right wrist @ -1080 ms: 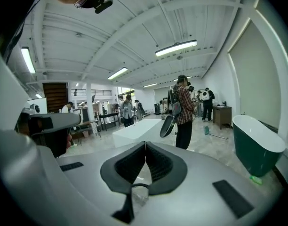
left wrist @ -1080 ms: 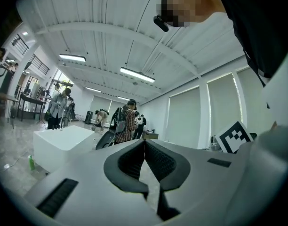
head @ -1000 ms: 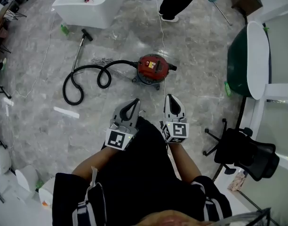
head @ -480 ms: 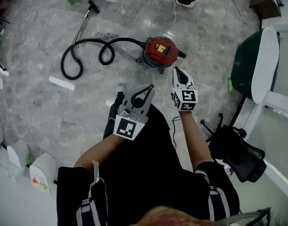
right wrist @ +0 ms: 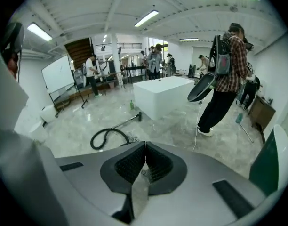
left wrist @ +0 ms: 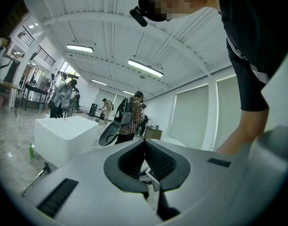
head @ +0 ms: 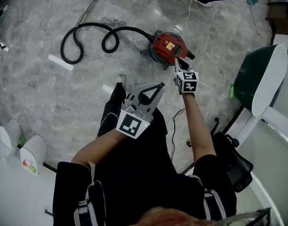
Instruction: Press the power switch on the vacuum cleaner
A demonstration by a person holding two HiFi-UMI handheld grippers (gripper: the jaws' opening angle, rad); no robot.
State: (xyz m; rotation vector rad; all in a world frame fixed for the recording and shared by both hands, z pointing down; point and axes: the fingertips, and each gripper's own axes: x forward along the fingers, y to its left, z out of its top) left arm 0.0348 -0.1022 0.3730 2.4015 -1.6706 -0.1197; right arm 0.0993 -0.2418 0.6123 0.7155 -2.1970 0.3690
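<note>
We reach our right claw (head: pixel 178 61), clenched and empty, to the red vacuum cleaner's (head: pixel 165 45) top; our left claw (head: pixel 159 85) hangs back, clenched, empty.

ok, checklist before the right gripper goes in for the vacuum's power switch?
1. Right gripper jaws together, nothing between them: ok.
2. Its tip lined up with the vacuum cleaner: ok, it sits at the near edge of the red body in the head view.
3. Power switch located: cannot tell, the top panel is too small to read.
4. Tip touching the vacuum: cannot tell.
5. Left gripper shut, empty, apart from the vacuum: ok.
6. Hose out of the approach: ok, it lies to the left.
</note>
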